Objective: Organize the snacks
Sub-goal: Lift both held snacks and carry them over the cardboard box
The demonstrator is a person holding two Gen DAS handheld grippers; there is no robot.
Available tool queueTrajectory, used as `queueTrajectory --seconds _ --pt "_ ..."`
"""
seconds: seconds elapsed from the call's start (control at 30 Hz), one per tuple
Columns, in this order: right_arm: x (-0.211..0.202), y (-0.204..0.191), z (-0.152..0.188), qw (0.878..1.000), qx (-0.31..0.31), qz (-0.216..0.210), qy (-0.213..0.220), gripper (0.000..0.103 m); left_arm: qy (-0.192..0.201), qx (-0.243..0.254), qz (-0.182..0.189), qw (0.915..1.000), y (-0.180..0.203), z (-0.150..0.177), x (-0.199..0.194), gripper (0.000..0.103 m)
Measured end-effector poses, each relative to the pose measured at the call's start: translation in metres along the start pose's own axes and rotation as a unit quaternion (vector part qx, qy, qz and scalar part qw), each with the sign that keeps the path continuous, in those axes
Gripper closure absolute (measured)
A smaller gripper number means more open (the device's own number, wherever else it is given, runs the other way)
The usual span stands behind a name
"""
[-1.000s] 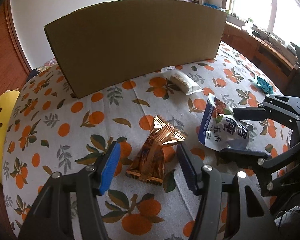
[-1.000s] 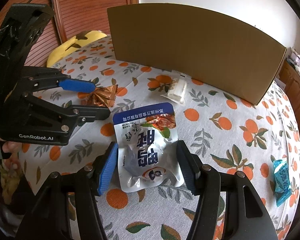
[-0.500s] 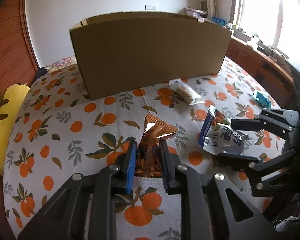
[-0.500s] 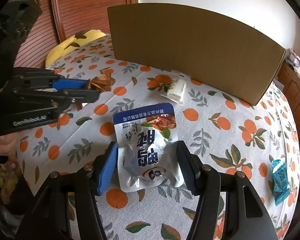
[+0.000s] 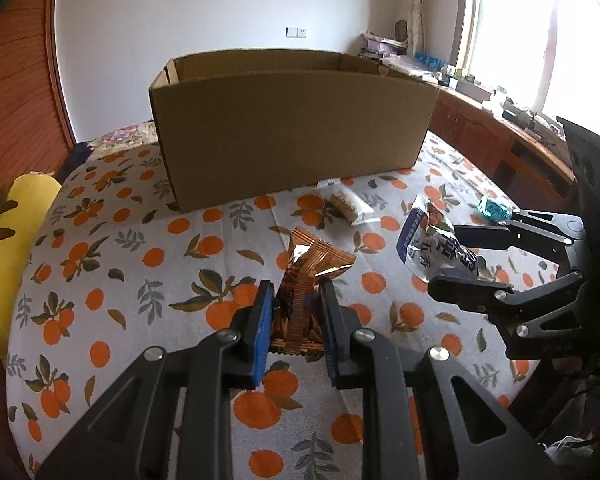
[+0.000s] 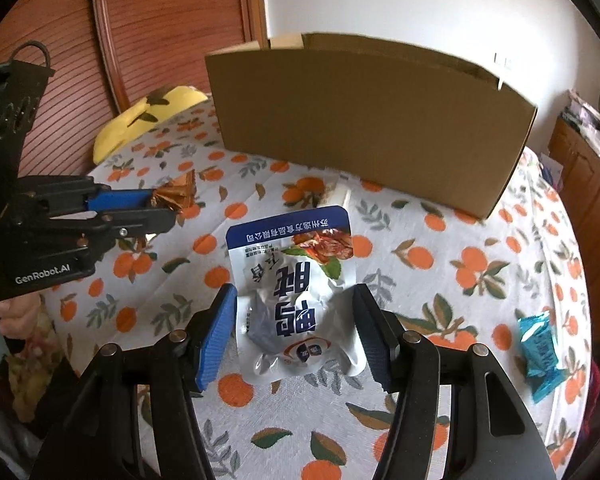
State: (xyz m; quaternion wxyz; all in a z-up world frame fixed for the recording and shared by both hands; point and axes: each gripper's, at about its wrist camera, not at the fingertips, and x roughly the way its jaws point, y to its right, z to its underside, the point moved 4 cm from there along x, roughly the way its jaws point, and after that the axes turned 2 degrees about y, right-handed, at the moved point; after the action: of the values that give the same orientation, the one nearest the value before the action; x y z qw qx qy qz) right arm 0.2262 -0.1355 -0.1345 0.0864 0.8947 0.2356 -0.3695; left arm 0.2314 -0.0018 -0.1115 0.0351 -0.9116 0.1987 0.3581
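Snacks: four packets lie or are held in front of a cardboard box (image 5: 292,128) on a bed cover (image 5: 140,272) printed with oranges and leaves.
Brown packet (image 5: 306,276): clenched between the blue pads of the left tool (image 5: 296,300); its upper end sticks out past the fingertips, toward the box. Whether its bottom edge touches the cover cannot be told.
Left tool state: closed tight on the brown packet, both pads pressing its sides.
White and blue pouch (image 6: 300,292): sits between the fingers of the right tool (image 6: 296,312), its blue top edge pointing toward the box. In the left view the pouch looks raised off the cover at an angle.
Right tool state: fingers spread to either side of the pouch, at its edges; whether they press it cannot be told.
Small white packet (image 5: 350,206): lies on the cover just in front of the box's near wall.
Teal packet (image 6: 540,350): lies on the cover well to the right of the pouch.
Box: open top, standing upright at the far side of the bed.
Yellow cushion (image 5: 4,248): at the left edge of the bed, beside a wooden wall panel.
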Motion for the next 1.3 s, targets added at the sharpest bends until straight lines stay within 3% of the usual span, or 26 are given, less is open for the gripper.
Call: queueTrajectory --seconds 0.83,1.3 --pt "-0.046 0.030 -0.045 0.998 0.013 0.026 0.062 0.043 0.068 -0.015 -0.006 0.9975 -0.006 -0.042 -0.032 0.083" --pt "-0.049 0.037 -0.104 0.994 -0.011 0.034 0.103 0.043 0.106 -0.012 -0.008 0.9943 -0.017 -0.096 -0.025 0.083"
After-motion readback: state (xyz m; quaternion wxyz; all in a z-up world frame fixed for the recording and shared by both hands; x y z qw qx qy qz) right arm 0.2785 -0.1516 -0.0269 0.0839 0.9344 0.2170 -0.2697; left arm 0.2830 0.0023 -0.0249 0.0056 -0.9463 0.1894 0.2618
